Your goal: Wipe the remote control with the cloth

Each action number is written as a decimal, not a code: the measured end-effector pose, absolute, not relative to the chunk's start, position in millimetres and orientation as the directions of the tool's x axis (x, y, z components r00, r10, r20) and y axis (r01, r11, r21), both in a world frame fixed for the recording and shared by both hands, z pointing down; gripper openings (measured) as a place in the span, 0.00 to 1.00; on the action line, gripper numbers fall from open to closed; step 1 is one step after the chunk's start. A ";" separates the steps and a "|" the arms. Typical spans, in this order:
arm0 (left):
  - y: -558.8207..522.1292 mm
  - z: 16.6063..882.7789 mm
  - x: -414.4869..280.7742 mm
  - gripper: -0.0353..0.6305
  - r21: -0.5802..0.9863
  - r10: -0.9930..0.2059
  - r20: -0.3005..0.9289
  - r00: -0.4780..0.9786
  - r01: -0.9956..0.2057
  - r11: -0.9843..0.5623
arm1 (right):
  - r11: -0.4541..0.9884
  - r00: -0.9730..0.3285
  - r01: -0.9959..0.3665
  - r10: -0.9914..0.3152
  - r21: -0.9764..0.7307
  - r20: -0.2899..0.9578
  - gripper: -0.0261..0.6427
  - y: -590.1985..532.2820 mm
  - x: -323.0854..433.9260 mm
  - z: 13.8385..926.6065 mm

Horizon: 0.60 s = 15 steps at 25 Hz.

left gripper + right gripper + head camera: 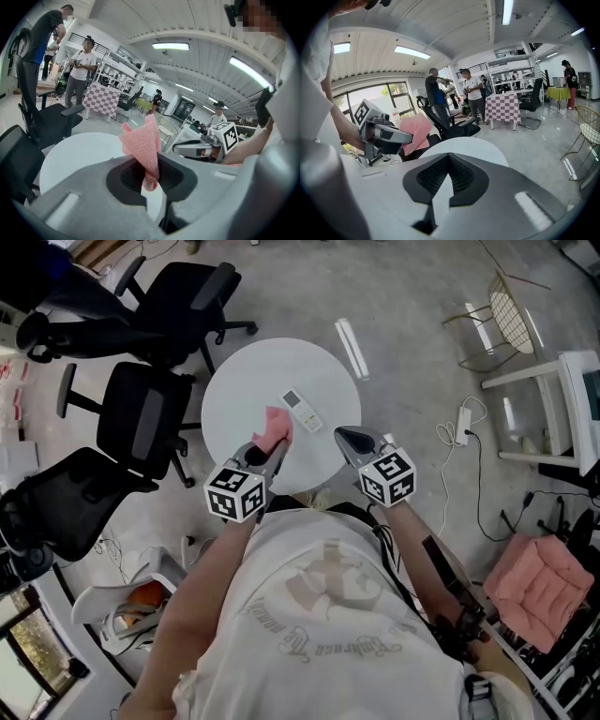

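Nearest the camera, below the person's white shirt [319, 615], both forearms are stretched out over the near rim of the round white table [239, 395]. The left tongs [270, 448] are clenched on the pink cloth [277, 430]. The cloth is pinched by its lower end between the pads and stands up out of them in a loose peak. The right tongs [345, 437] are shut tight with nothing between them. They are held over the table's near right edge, beside the left tongs, with a clear gap between the two.

Just past the cloth, the remote control [302, 411] is seen lying flat on the table, set on a diagonal near the middle. It lies ahead and slightly right of the left tongs, and ahead and left of the right tongs. Whether the cloth's tip touches it cannot be told from the head view. Bare table top is left all round the remote, widest to the left and on the far side.

Black office chairs [141, 418] are crowded against the table's left edge. Open floor [403, 352] is seen beyond the far and right rims. A power strip with its cable [462, 423] lies on the floor well to the right, and a wire chair [511, 310] stands farther off. People [79, 70] are seen standing in the distance.
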<state>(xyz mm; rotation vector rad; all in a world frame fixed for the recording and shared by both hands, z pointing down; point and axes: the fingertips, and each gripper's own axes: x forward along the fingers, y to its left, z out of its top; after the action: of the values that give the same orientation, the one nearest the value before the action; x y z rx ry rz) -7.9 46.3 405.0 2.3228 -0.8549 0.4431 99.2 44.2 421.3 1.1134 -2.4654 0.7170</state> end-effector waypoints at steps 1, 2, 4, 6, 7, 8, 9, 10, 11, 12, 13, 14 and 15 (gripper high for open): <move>42.6 406.4 -6.5 0.11 0.438 -0.457 0.491 0.741 -0.664 -0.606 | 0.563 -0.625 -0.772 -0.589 -0.296 0.512 0.05 42.0 99.4 424.4; 39.3 407.7 -5.4 0.11 0.442 -0.450 0.489 0.748 -0.656 -0.612 | 0.561 -0.615 -0.777 -0.583 -0.285 0.531 0.05 40.2 99.4 427.9; 34.8 411.5 -5.3 0.11 0.450 -0.436 0.486 0.757 -0.645 -0.618 | 0.561 -0.595 -0.786 -0.568 -0.261 0.569 0.05 38.3 98.0 436.0; 32.6 417.4 -8.0 0.11 0.461 -0.425 0.490 0.761 -0.641 -0.614 | 0.563 -0.577 -0.791 -0.553 -0.242 0.602 0.05 38.4 95.0 445.8; 31.7 420.9 -9.6 0.11 0.467 -0.421 0.494 0.761 -0.641 -0.610 | 0.563 -0.567 -0.794 -0.546 -0.232 0.617 0.05 38.3 93.8 451.2; 30.7 424.5 -11.0 0.11 0.472 -0.418 0.498 0.760 -0.642 -0.605 | 0.563 -0.557 -0.796 -0.539 -0.221 0.632 0.05 38.0 93.1 456.8; 30.0 427.9 -12.2 0.11 0.477 -0.415 0.503 0.758 -0.644 -0.598 | 0.563 -0.547 -0.798 -0.530 -0.213 0.648 0.06 37.8 92.4 462.7; 29.7 431.2 -13.5 0.11 0.483 -0.413 0.508 0.756 -0.647 -0.590 | 0.565 -0.541 -0.798 -0.519 -0.209 0.662 0.06 37.9 91.2 468.8; 29.8 434.3 -15.1 0.11 0.489 -0.411 0.513 0.753 -0.651 -0.581 | 0.568 -0.536 -0.796 -0.504 -0.209 0.677 0.06 38.5 89.3 475.2; 30.1 437.4 -16.6 0.11 0.495 -0.410 0.518 0.751 -0.654 -0.573 | 0.571 -0.534 -0.793 -0.486 -0.210 0.692 0.07 39.3 87.0 482.3; 30.2 440.7 -17.5 0.11 0.501 -0.408 0.522 0.749 -0.656 -0.564 | 0.575 -0.529 -0.791 -0.467 -0.212 0.708 0.07 40.0 85.0 489.9; 30.2 444.2 -17.6 0.11 0.508 -0.405 0.525 0.749 -0.657 -0.557 | 0.574 -0.521 -0.790 -0.449 -0.212 0.725 0.09 40.3 84.2 497.9; 30.0 448.1 -16.8 0.11 0.514 -0.401 0.530 0.747 -0.659 -0.550 | 0.570 -0.510 -0.794 -0.433 -0.212 0.743 0.12 40.1 84.9 506.0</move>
<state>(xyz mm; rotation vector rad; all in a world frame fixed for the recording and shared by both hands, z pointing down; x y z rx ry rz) -16.8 30.0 448.1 2.2204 -0.7914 0.4598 84.9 40.1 506.0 0.9761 -2.1580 0.7245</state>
